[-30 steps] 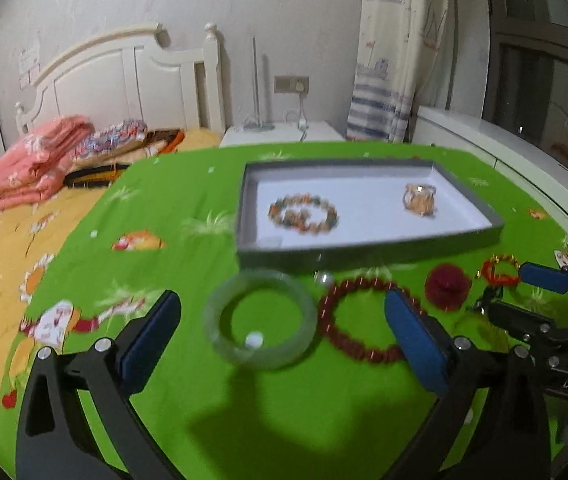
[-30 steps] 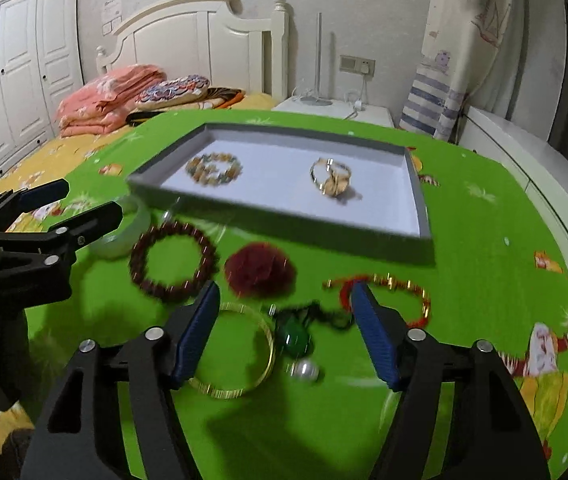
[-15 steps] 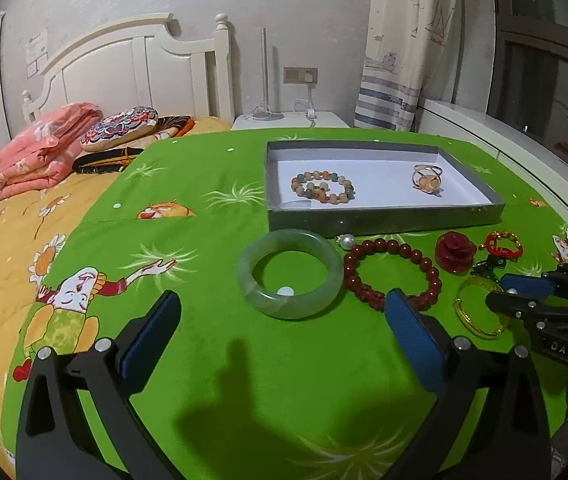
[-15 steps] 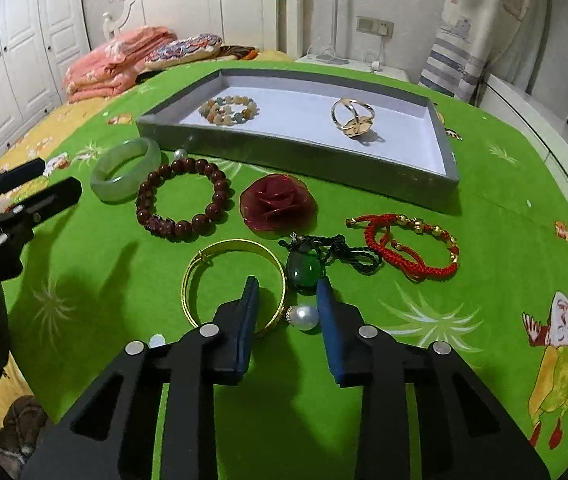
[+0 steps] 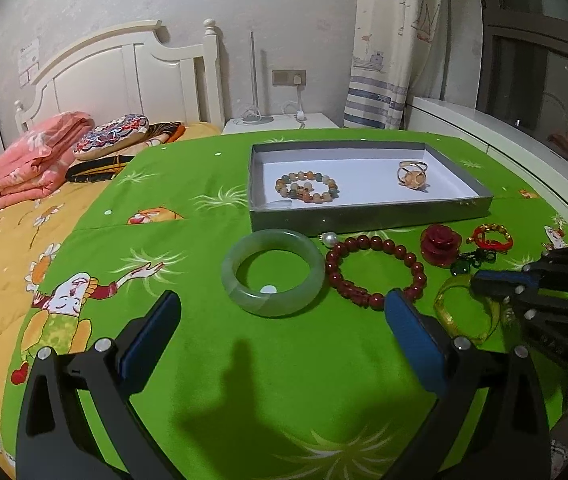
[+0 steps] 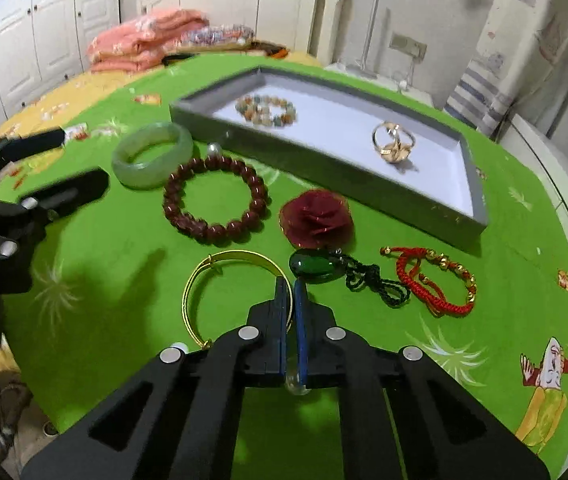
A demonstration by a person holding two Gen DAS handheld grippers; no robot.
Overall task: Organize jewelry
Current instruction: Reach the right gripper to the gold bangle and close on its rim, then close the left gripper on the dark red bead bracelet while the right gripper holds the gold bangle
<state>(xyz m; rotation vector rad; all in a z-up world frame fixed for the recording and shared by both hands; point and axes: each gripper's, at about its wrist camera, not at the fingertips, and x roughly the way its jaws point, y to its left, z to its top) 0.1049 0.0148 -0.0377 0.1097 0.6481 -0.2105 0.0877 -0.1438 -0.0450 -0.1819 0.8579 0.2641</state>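
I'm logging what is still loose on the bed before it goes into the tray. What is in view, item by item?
Shallow grey cardboard tray: 1, grey with white floor, on green sheet.
Multicoloured stone bead bracelet: 1, tan-green, inside tray, left.
Gold ring: 1, inside tray, right.
Pale green jade bangle: 1, before tray.
Dark red bead bracelet: 1, beside bangle.
White pearl: 1, between bangle and tray.
Red rose ornament: 1.
Gold metal bangle: 1.
Green pendant on dark cord: 1.
Red cord bracelet with gold beads: 1.
Left gripper: open, above sheet.
Right gripper: shut, small pale bead between fingers.
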